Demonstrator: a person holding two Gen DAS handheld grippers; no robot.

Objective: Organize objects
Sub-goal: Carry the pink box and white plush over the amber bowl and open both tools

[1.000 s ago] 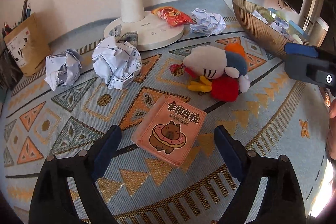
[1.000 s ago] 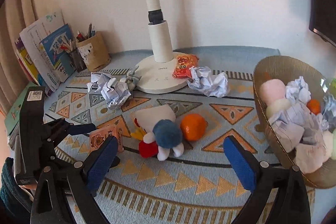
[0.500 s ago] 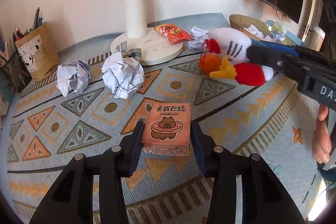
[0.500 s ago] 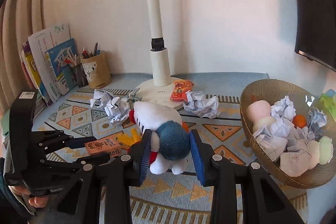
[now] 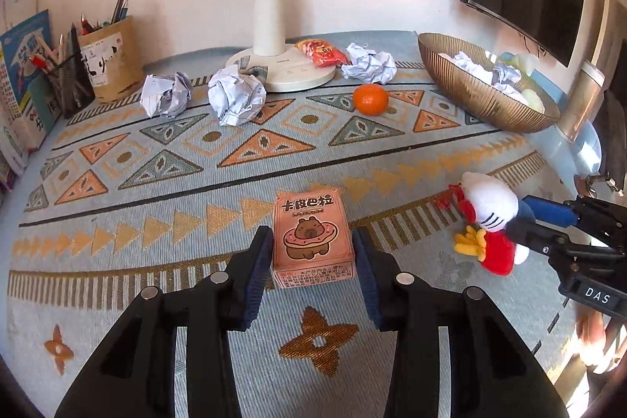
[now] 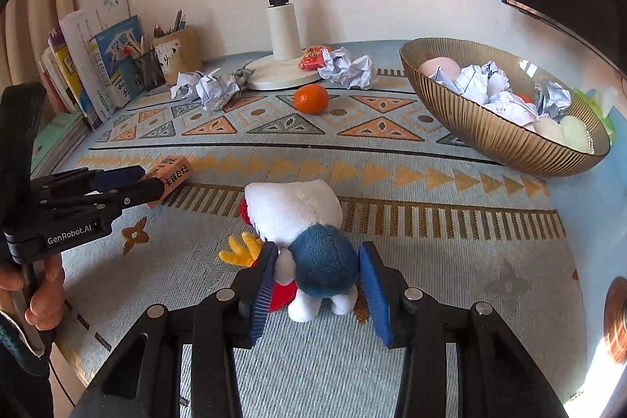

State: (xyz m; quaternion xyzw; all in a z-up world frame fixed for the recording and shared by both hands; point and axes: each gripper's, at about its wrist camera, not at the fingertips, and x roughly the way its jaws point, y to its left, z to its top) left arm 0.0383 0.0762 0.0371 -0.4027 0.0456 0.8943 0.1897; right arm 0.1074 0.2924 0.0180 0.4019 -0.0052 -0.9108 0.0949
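Note:
My left gripper (image 5: 312,253) is shut on an orange card box (image 5: 312,236) with a capybara picture, held low over the patterned cloth near its front edge; the box also shows in the right wrist view (image 6: 169,175). My right gripper (image 6: 318,275) is shut on a white, blue and red plush toy (image 6: 309,234), at the cloth near the front right. The toy also shows in the left wrist view (image 5: 486,218), gripped by the right gripper (image 5: 521,218). An orange tangerine (image 5: 370,99) lies on the cloth at mid-back.
A gold bowl (image 6: 490,132) with crumpled paper and soft balls stands at the right. A white lamp base (image 5: 280,71), a red snack packet (image 5: 321,53) and crumpled papers (image 5: 235,98) lie at the back. A pen holder (image 5: 107,59) and books (image 6: 98,65) stand back left.
Both grippers pulled back toward the front edge with their loads: the box came nearer and lower, the plush came down to the cloth. The tangerine is now uncovered.

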